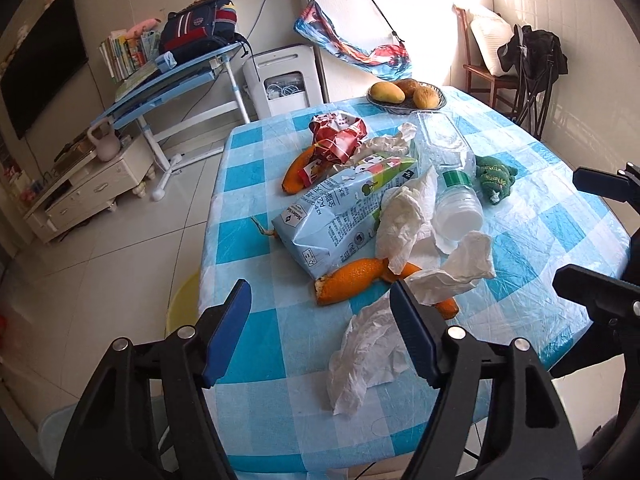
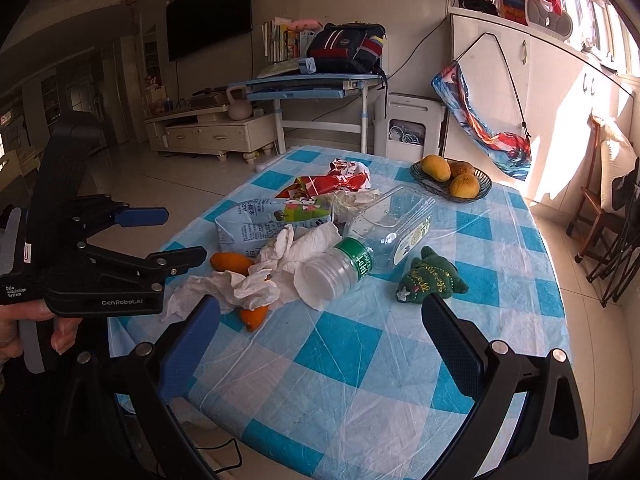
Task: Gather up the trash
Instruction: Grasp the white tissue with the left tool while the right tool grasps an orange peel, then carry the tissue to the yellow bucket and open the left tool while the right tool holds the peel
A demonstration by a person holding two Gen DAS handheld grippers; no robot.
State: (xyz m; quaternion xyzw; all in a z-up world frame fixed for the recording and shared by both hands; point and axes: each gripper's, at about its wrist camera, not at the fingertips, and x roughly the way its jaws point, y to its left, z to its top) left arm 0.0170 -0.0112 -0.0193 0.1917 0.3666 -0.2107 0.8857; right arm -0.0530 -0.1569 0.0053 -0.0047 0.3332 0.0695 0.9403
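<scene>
Evidently both claws, left claw (image 1: pixel 320 324) and right claw (image 2: pixel 320 344), hang spread and empty over the worktop (image 2: pixel 360 360), lining up on crumpled tissue (image 1: pixel 364 360).

tablecloth (image 1: pixel 540 216): glossy plastic | tissues (image 1: pixel 404 216): crumpled paper | bottle (image 1: pixel 448 156): clear plastic

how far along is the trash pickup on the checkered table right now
Done: nothing visibly; no bin in view. In hand: nothing, left gripper and right gripper are open and empty. Left: tissues, orange peel, milk carton, plastic bottle, red wrapper.
</scene>
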